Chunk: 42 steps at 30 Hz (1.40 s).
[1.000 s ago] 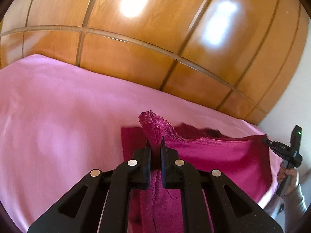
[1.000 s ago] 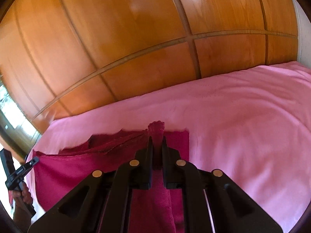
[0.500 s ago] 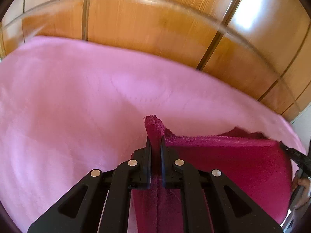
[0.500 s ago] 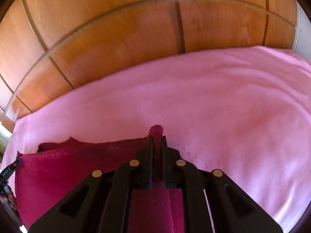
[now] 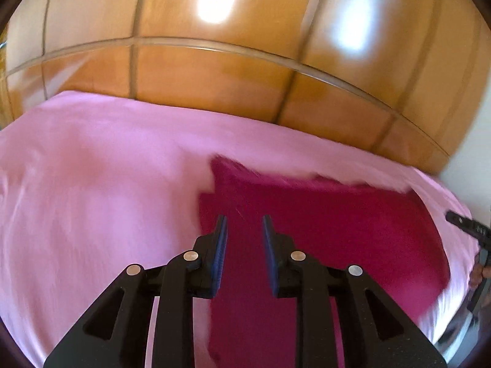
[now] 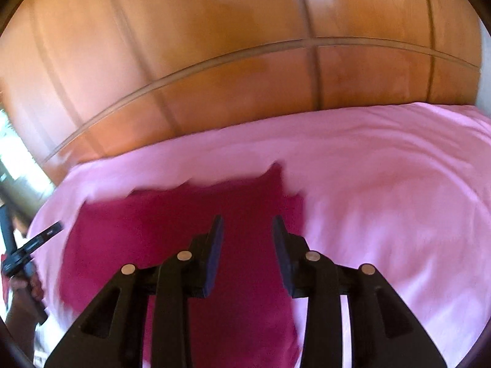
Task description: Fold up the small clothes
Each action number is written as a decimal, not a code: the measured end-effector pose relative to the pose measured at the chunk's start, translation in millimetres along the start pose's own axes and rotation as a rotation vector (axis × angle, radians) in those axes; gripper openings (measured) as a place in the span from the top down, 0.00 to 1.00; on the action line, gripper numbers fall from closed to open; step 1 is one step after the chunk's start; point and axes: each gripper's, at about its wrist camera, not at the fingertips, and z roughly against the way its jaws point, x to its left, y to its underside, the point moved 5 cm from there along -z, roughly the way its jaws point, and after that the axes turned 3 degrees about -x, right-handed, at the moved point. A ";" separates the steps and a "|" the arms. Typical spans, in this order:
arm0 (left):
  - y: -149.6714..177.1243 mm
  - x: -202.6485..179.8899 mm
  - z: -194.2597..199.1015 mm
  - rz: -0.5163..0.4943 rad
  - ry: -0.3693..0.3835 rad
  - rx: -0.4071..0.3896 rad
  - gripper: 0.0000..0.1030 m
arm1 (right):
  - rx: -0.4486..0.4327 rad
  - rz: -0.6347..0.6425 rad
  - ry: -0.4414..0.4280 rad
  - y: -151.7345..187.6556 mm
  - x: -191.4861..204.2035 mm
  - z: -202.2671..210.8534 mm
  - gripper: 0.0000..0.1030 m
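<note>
Since a second ago, both tongs have let go of the upright pinches of cloth they were clamping, and the dark magenta fabric garment (image 5: 322,230) is now lying flat on the pale pink bedsheet (image 5: 92,184) instead of being lifted at its corners. The left tongs (image 5: 244,224) are opening, their blue-lined pads standing apart above the garment's left edge with nothing pressed between them. The right tongs (image 6: 247,225) are likewise opening, a little wider, hanging over the garment (image 6: 172,233) near its right edge, where the pink sheet (image 6: 383,184) is showing just beside the right finger. The garment is resting near the front of the bed, its far edge looking slightly ragged, though motion blur is making it hard to say whether that is a fold or just smear. Behind the bed, the glossy orange-brown wooden panelled wall (image 5: 214,76) is catching bright light. In the left wrist view the right tongs are showing at the far right edge, gripped by a hand (image 5: 480,271); in the right wrist view the left tongs are appearing at the far left, held by the other hand (image 6: 23,279).
</note>
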 end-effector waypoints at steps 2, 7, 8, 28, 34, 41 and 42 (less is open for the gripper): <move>19.4 -12.2 7.9 -0.014 0.045 0.017 0.79 | 0.034 0.024 -0.027 24.1 14.4 4.3 0.63; 71.8 -33.2 14.4 -0.141 0.014 0.077 0.79 | 0.091 0.072 0.034 82.7 21.2 6.9 0.58; 78.6 -31.0 11.4 -0.159 -0.010 0.088 0.79 | 0.094 0.067 0.073 88.5 13.5 4.4 0.60; 102.5 -88.5 26.2 -0.180 -0.015 0.064 0.65 | 0.051 0.192 -0.089 108.9 141.7 -24.1 0.37; 110.1 -83.2 27.6 -0.160 -0.043 0.069 0.62 | 0.077 0.320 -0.032 146.7 133.4 -35.0 0.36; 101.8 -86.6 42.5 -0.178 -0.074 0.023 0.62 | 0.093 0.286 -0.063 133.9 136.4 -26.9 0.33; 99.4 -85.2 45.3 -0.182 -0.083 0.010 0.62 | 0.088 0.273 -0.077 130.4 135.4 -22.2 0.33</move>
